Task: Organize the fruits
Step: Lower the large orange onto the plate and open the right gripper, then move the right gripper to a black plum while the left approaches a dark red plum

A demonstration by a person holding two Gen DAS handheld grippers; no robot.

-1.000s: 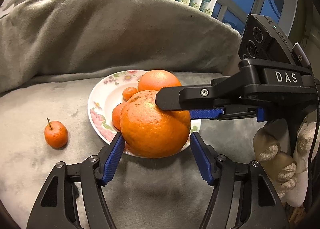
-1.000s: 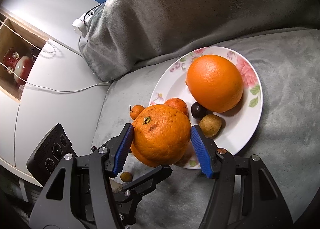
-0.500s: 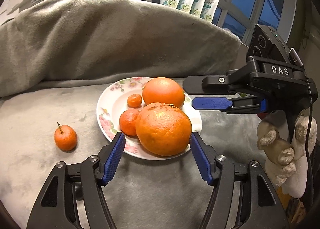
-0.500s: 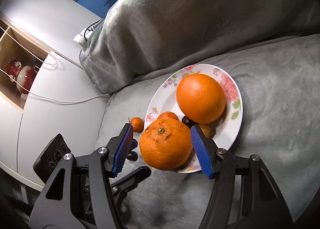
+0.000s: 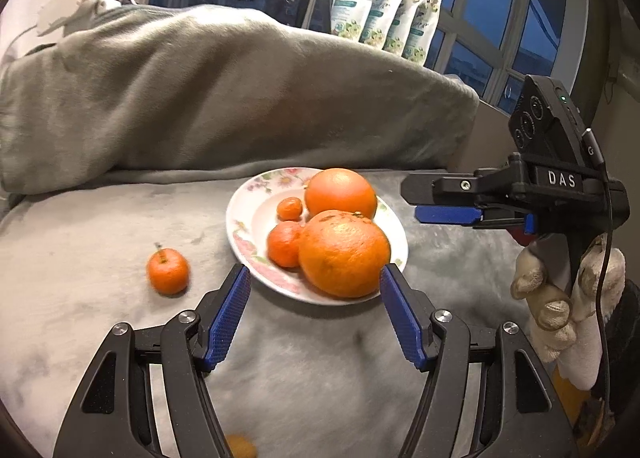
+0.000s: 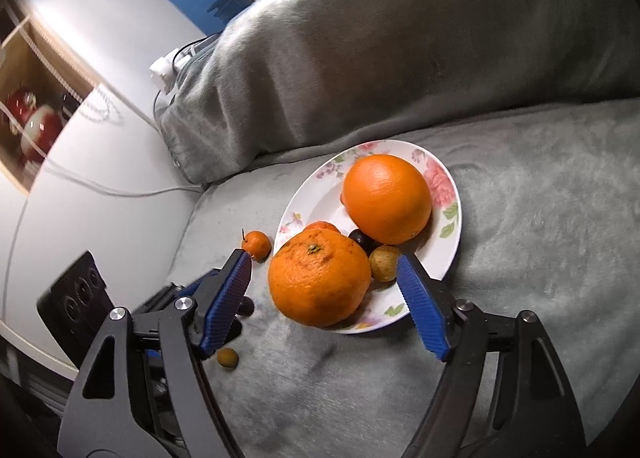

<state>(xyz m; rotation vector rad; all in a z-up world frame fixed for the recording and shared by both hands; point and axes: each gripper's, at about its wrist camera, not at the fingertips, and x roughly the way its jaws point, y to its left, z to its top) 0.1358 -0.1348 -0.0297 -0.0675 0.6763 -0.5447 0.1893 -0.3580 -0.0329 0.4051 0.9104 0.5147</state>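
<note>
1. Grey blanket [image 5: 120, 338] holds plate [image 5: 248, 214]; big orange [image 5: 344, 254] sits on its near rim.
2. My right gripper [image 6: 324, 286] just opened, empty; left gripper [image 5: 316, 314] open, empty.
3. Only right view shows brown fruit [image 6: 384, 263] on plate.

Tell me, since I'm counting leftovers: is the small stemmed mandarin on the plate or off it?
Off. The mandarin sits on the grey blanket, left of the plate, apart from its rim.
</note>
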